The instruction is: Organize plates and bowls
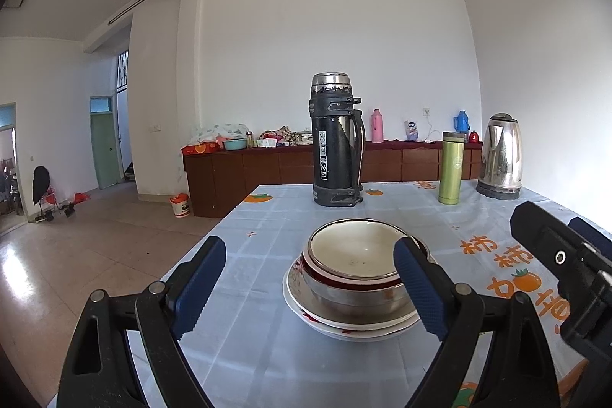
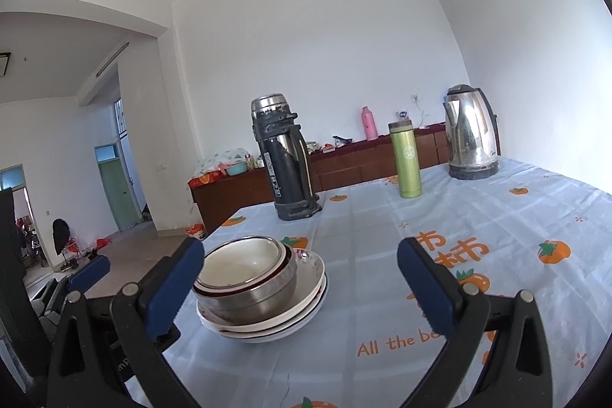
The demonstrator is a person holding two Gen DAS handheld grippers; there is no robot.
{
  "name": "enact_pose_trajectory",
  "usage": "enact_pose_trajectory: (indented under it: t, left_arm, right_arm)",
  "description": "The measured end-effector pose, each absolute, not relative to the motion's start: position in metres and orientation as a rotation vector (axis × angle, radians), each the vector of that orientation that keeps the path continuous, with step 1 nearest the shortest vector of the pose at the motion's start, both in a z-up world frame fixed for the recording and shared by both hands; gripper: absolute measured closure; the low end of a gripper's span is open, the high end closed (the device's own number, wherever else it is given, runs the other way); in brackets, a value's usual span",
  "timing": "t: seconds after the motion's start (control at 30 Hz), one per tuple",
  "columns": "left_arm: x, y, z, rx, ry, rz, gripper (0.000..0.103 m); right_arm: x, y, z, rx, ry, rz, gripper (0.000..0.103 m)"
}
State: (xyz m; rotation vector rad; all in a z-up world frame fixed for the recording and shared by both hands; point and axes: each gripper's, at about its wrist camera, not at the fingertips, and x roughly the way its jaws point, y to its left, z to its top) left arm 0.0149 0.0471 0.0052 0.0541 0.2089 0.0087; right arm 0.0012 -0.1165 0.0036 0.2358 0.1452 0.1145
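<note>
Steel bowl stack [image 1: 354,278] sits between left fingers [image 1: 199,285], seemingly untouched.

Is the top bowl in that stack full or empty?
Empty apart from a few specks. The top bowl sits upright, nested in the metal bowl; its pale inside shows down to the bottom in both wrist views.

a black flask [image 1: 336,140] is standing on the tablecloth [image 1: 267,217]; right of the flask a green bottle [image 1: 451,168] and a steel kettle [image 1: 501,155] are standing, a sideboard [image 1: 267,171] sitting behind it.
</note>
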Motion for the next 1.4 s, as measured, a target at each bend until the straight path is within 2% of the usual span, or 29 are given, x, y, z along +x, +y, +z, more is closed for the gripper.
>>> enact_pose_trajectory:
  t: [1.4]
  left_arm:
    - [0.0152, 0.0459, 0.0037, 0.067, 0.214, 0.019, 0.012]
  right_arm:
    - [-0.0019, -0.1179, 0.0065, 0.222, 0.133, 0.107, 0.000]
